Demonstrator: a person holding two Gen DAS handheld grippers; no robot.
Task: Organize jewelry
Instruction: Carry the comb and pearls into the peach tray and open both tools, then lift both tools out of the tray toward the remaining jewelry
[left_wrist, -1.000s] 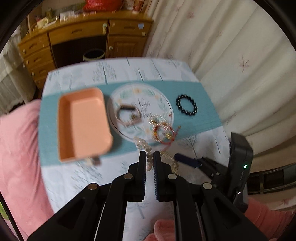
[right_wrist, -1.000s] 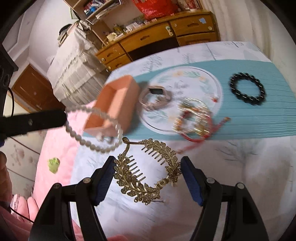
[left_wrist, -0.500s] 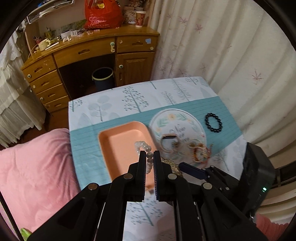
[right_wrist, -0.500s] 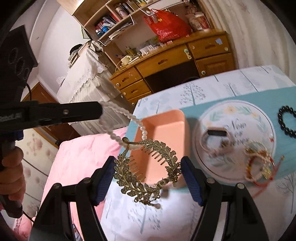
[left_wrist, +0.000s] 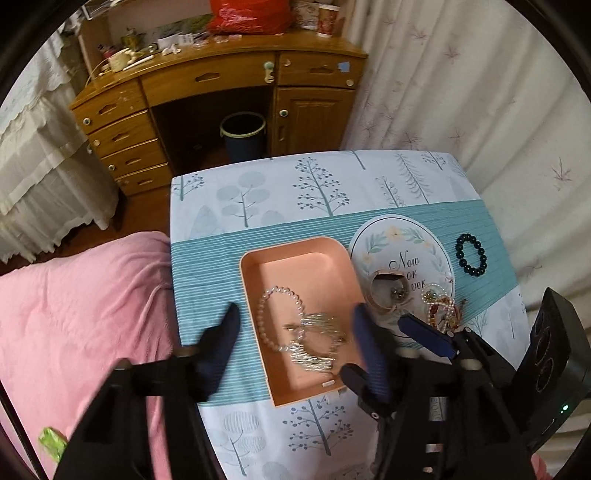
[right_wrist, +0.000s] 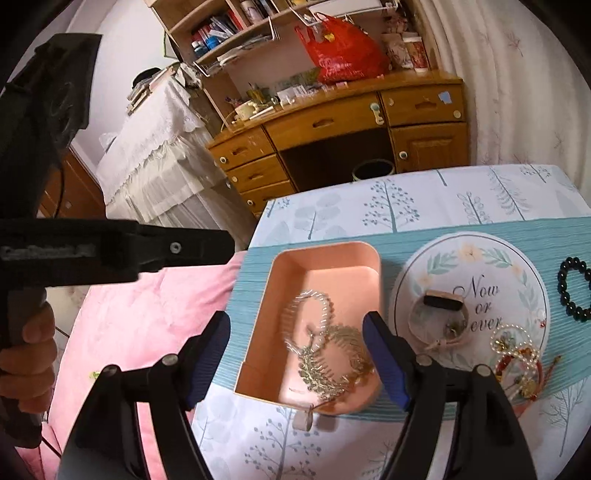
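A peach tray (left_wrist: 314, 266) (right_wrist: 354, 269) sits on a teal runner. In it lie a pearl bracelet (left_wrist: 275, 317) and a gold leaf hair comb (left_wrist: 317, 347) (right_wrist: 328, 362). My left gripper (left_wrist: 295, 347) is open above the tray, and so is my right gripper (right_wrist: 295, 363), both empty. A round plate (left_wrist: 399, 236) (right_wrist: 476, 254) to the right holds a cuff bracelet (left_wrist: 388, 291) (right_wrist: 439, 314) and a red and gold beaded bracelet (left_wrist: 441, 308) (right_wrist: 517, 362). A black bead bracelet (left_wrist: 471, 254) (right_wrist: 574, 290) lies on the runner, further right.
The table has a tree-print cloth (left_wrist: 295, 184). A pink blanket (left_wrist: 81, 314) lies to its left. A wooden desk (left_wrist: 221, 85) with a bin (left_wrist: 242, 134) under it stands behind, curtains (left_wrist: 461, 92) to the right. My right gripper's finger (left_wrist: 424, 332) shows beside the plate.
Both grippers have opened. The pearl bracelet has left my left gripper and the hair comb my right gripper; both now lie in the peach tray.
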